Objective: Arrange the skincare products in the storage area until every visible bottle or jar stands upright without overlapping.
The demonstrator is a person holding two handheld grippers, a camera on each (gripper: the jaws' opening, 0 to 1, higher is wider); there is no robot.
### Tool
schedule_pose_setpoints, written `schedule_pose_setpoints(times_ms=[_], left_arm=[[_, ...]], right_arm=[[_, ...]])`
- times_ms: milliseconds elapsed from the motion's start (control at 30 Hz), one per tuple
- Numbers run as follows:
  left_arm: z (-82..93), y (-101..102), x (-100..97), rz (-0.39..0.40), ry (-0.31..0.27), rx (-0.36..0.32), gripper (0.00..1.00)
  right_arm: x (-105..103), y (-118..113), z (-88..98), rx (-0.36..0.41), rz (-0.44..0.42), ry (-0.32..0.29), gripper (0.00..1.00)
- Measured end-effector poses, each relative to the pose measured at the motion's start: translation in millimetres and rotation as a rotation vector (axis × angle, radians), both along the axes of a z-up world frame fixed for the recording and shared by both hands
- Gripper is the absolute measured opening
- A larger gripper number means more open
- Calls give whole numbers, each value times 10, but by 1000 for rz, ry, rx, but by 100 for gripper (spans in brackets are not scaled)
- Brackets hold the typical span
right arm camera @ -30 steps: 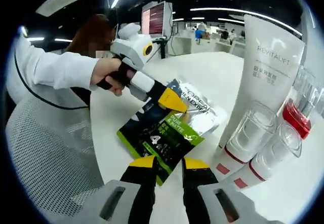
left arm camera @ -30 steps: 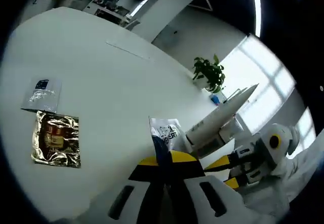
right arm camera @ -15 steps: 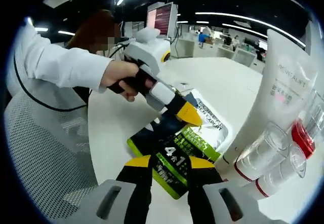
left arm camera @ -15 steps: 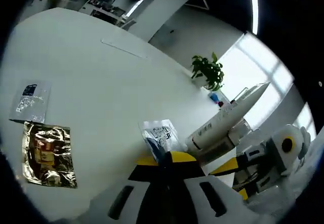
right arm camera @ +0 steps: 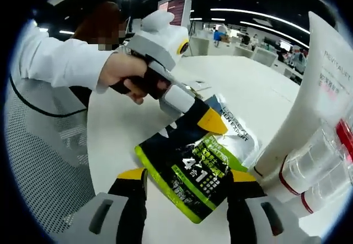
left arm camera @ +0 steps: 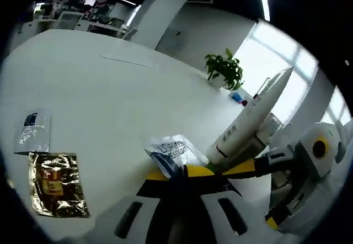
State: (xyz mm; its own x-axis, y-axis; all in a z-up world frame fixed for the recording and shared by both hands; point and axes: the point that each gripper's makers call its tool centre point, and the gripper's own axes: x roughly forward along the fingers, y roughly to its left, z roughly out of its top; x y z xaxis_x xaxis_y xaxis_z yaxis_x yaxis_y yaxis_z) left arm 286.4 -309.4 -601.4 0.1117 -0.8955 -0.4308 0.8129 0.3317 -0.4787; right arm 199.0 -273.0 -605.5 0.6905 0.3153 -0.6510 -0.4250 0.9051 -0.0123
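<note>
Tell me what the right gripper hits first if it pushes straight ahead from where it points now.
Most likely the green-and-black sachet, which lies between the open jaws of the right gripper. Beyond it sit the silver sachet and the left gripper, though depth is hard to judge.

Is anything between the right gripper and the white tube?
Yes: a black-and-green sachet, lifted by the left gripper, hangs across the right gripper's open jaws, beside the white tube.

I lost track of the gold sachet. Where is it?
In the left gripper view, the gold sachet lies flat on the white table, lower left, just below a clear sachet.
</note>
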Motion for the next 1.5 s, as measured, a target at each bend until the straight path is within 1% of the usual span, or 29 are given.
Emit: schedule_pose_setpoints(times_ms=[33, 67, 100, 133, 167, 200, 267, 300, 367, 433, 533, 600, 667, 733, 833, 933, 1067, 1100, 1133, 1233, 1300, 1400, 1500], left_arm=[[-6, 4, 10, -4, -11, 5, 2], [-10, 6, 10, -4, -11, 7, 2], [-13, 18, 14, -3, -13, 7, 2], [-15, 18, 15, -3, -14, 9, 2], [-15, 20, 16, -4, -16, 10, 2], [-13, 20, 17, -5, -17, 10, 2], [-8, 21, 32, -3, -18, 8, 2], [-11, 22, 45, -3, -18, 8, 2], [-6, 20, 46, -1, -17, 5, 2], [-11, 18, 57, 3, -22, 5, 2], [-3, 13, 64, 8, -27, 0, 3], [23, 7, 76, 3, -43, -3, 5], [58, 17, 130, 18, -66, -9, 8], [86, 45, 193, 42, -68, -14, 11], [115, 85, 257, 67, -62, -17, 11], [132, 115, 292, 86, -65, -10, 8], [108, 179, 358, 120, -78, 19, 8], [122, 196, 388, 131, -91, 18, 8], [137, 205, 401, 132, -91, 17, 7], [194, 269, 531, 180, -105, 7, 9], [230, 295, 555, 193, -111, 4, 10], [284, 299, 547, 199, -122, -11, 7], [244, 274, 483, 156, -132, 12, 7]], right_arm=[[24, 16, 35, 27, -18, -14, 56], [40, 16, 64, 36, -26, -25, 51], [76, 30, 131, 43, -26, -57, 44], [87, 34, 151, 43, -27, -69, 41], [111, 39, 180, 45, -29, -87, 41], [110, 43, 176, 46, -32, -83, 42], [117, 40, 95, 43, -34, -54, 44], [93, 37, 38, 32, -29, -30, 44], [53, 12, -50, -5, -13, -5, 42], [34, 17, -107, 8, -18, 16, 38], [39, 16, -91, 16, -25, 14, 38], [39, 9, -89, 12, -26, 16, 38], [40, -3, -90, 5, -26, 15, 38], [37, -4, -90, 2, -23, 13, 37], [35, -3, -91, -8, -12, 10, 37], [32, 0, -92, -12, -7, 9, 37], [33, 0, -99, -14, -2, 8, 37], [31, 1, -99, -15, -1, 8, 37], [29, 2, -96, -15, -1, 8, 37], [30, 1, -101, -14, 1, 8, 38], [29, 2, -103, -18, 6, 7, 38], [25, 4, -106, -22, 9, 8, 38], [25, 3, -110, -23, 11, 8, 38]])
